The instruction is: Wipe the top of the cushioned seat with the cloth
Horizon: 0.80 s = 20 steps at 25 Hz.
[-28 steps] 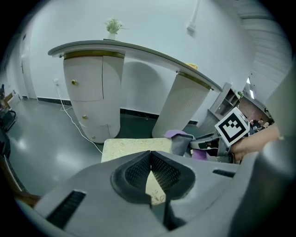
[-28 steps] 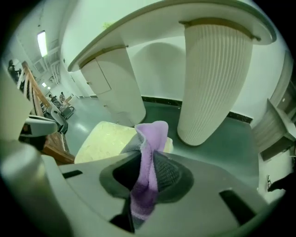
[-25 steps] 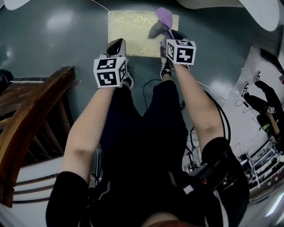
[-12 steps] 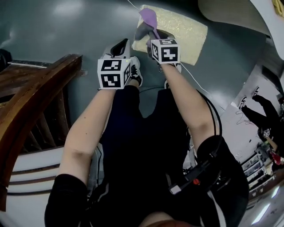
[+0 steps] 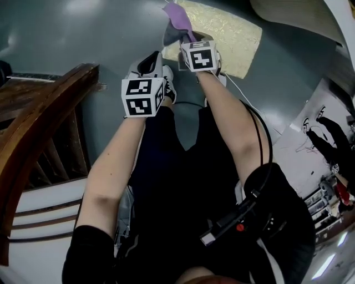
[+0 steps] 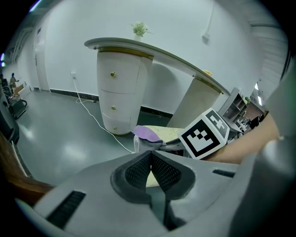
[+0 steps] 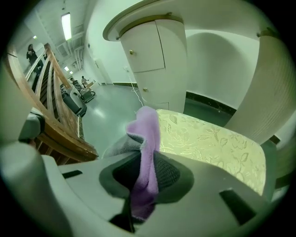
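Since the earlier frame, the right gripper (image 5: 187,40) has been moved toward 12 o'clock. The purple cloth (image 5: 176,16) is gripped by its fingers and is seen at the 9 o'clock edge of the cushioned seat (image 5: 236,39). The fingers of the left gripper (image 5: 148,62) are closed on nothing.

The cloth (image 7: 147,152) is lilac with a grey reverse. The cushioned seat (image 7: 212,143) is pale gold with a leaf-and-flower pattern. The floor (image 5: 83,39) is glossy grey-green, the railing (image 5: 50,111) warm brown wood, the cabinet (image 6: 121,88) cream with gold knobs
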Each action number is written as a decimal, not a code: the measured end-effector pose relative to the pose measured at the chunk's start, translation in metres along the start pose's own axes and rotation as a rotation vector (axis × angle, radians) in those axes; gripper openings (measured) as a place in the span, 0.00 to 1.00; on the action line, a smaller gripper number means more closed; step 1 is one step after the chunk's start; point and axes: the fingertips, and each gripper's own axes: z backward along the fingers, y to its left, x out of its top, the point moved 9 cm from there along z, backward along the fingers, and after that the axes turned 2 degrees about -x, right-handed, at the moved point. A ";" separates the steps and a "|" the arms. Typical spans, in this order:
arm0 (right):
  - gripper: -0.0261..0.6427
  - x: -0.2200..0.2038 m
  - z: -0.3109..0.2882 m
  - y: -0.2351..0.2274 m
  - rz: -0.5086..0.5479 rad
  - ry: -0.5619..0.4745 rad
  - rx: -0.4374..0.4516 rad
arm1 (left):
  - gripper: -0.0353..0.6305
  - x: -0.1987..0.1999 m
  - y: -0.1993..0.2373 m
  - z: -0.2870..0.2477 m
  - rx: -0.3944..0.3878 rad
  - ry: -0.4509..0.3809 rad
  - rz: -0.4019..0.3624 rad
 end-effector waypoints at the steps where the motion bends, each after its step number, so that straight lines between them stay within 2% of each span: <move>1: 0.17 -0.002 0.000 -0.003 0.009 0.002 -0.001 | 0.06 0.000 -0.002 -0.002 0.000 0.001 0.002; 5: 0.17 -0.013 0.004 -0.018 -0.020 0.005 -0.002 | 0.06 0.001 -0.015 -0.010 0.002 0.004 0.006; 20: 0.17 -0.055 0.037 -0.092 -0.146 0.008 0.012 | 0.06 0.000 -0.085 -0.032 -0.033 0.033 -0.055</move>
